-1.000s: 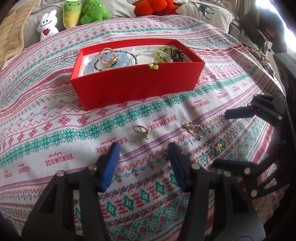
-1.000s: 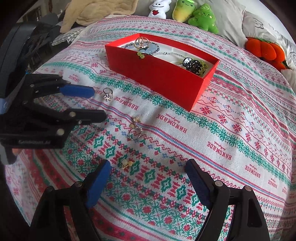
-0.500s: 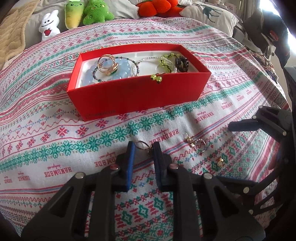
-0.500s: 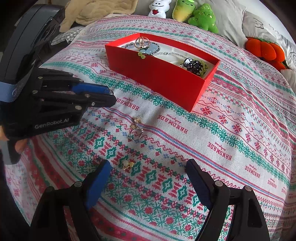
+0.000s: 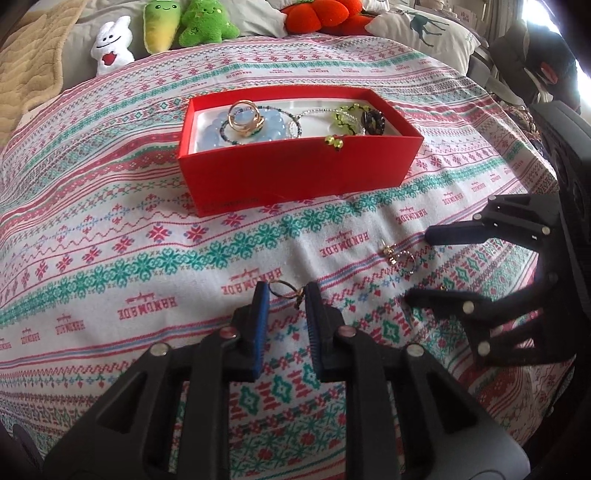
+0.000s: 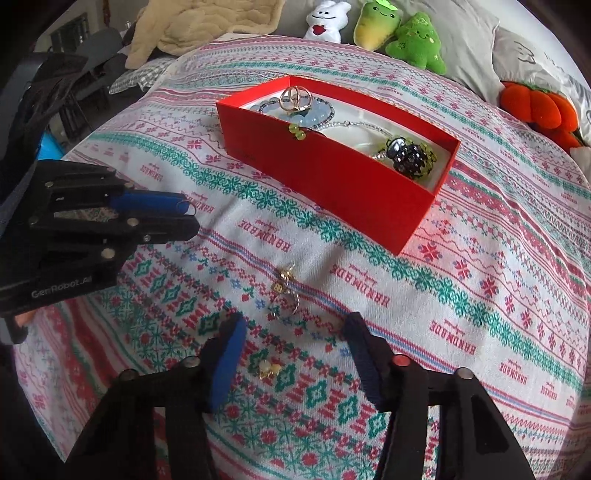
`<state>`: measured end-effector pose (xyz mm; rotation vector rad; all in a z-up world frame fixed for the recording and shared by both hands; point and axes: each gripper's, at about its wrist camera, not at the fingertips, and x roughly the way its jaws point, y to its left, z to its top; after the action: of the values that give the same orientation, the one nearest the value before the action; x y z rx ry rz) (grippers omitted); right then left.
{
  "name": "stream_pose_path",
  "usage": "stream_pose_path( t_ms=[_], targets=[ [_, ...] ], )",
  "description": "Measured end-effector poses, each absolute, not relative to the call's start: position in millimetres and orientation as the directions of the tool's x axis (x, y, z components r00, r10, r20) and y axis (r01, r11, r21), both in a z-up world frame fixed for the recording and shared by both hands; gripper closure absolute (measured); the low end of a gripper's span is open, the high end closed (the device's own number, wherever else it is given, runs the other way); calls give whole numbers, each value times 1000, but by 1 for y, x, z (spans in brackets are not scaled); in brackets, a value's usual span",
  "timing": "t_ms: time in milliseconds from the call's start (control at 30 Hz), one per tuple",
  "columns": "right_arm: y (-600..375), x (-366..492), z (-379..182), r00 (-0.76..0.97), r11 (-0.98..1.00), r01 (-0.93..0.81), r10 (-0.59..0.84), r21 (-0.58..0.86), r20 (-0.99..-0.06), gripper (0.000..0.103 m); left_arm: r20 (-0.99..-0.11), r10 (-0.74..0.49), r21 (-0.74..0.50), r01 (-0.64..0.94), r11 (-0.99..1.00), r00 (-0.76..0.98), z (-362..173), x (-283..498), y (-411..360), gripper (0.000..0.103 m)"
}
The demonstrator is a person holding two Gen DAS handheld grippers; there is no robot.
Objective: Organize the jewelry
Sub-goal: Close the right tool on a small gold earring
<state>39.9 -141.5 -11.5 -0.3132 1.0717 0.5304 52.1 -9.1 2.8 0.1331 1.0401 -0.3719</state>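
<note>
Left wrist view: left gripper (image 5: 285, 295), fingers drawn close around a gold ring (image 5: 283, 287) at their tips, above the patterned cloth (image 5: 110, 236). Red box (image 5: 295, 173) beyond, holding bracelets and beads. Gold earring cluster (image 5: 400, 256) to the right, near the right gripper (image 5: 424, 266).

Right wrist view: right gripper (image 6: 295, 343), jaws wide, holding nothing. Small gold earring (image 6: 267, 369) between its fingers; earring cluster just beyond. Plush toys (image 6: 391, 31) at far edge.
</note>
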Motion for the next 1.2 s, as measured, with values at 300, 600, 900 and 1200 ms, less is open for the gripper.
stream_pose_path(
  t_ms=[300,600,900,1200],
  targets=[
    [-127,32,-14,402,758,-649,267,-67,-876,71,-861,-237,-67,361,930,451,5,51,-5,82],
    [-120,30,-16,377,723,-688,282,-63,-882,85,-863,-234,-61,367,928,449,5,50,-8,81],
    [-125,26,-9,369,733,-679,302,-33,-879,85,-862,-244,-76,362,929,444,7,48,-5,82],
    [-131,25,9,355,749,-662,345,27,-869,85,-868,-256,-117,327,938,425,17,44,3,82]
  ],
)
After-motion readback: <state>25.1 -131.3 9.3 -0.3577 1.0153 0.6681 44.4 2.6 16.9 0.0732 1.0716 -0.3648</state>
